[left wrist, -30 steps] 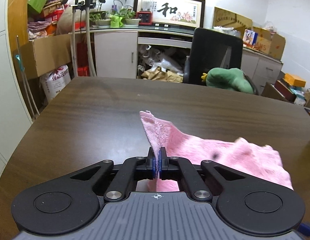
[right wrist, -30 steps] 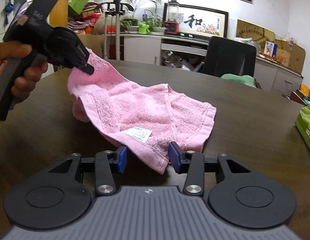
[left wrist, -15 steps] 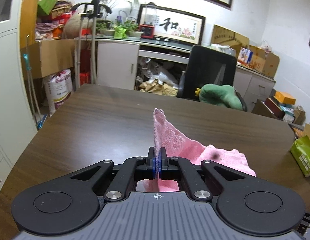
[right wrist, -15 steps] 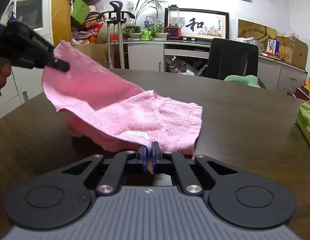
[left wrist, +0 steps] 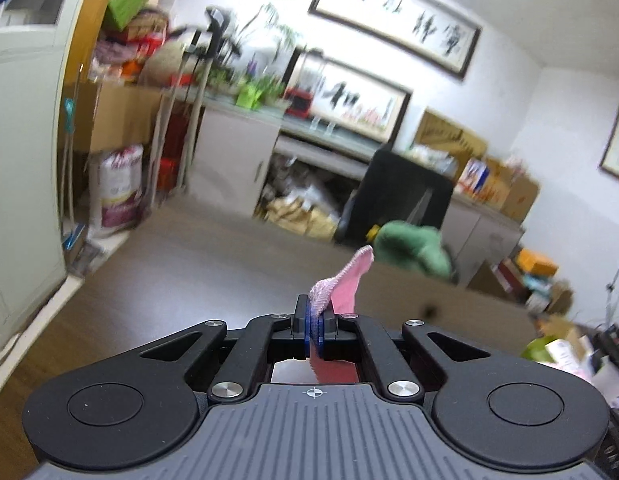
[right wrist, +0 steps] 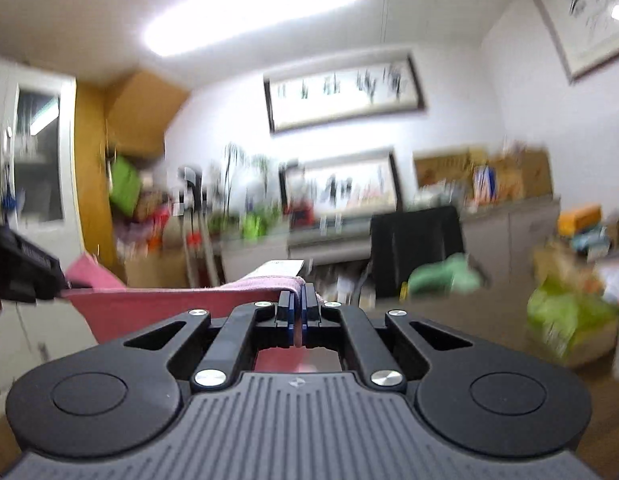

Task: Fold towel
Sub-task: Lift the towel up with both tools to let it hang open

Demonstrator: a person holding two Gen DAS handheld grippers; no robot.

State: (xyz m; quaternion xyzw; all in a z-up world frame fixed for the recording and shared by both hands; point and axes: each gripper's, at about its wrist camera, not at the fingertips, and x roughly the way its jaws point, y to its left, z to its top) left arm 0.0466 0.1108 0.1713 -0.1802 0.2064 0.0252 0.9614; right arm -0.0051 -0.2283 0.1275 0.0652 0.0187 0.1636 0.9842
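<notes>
Pinching the pink towel [left wrist: 341, 286], the left gripper [left wrist: 315, 330] has its fingers pressed tight together, and a small corner sticks up just above them in the middle of the frame. The right gripper [right wrist: 296, 318] is squeezed closed on another edge. From there the towel [right wrist: 169, 304] stretches flat toward the left edge of the frame, off the brown table [left wrist: 157, 280].

A: What colour is the soft terry towel [left wrist: 345, 286]?

B: Pink, with a white label [right wrist: 283, 267] on it.

A: And the two-finger left gripper [left wrist: 315, 330]?

B: Black links, blue pads, a grey ribbed body. The two-finger right gripper [right wrist: 296, 316] is coloured the same.

A: The flat wooden table [left wrist: 149, 280]?

B: Dark brown, wood-grained. The padded office chair [left wrist: 401, 196] is black, the plush toy [left wrist: 417, 246] green.
</notes>
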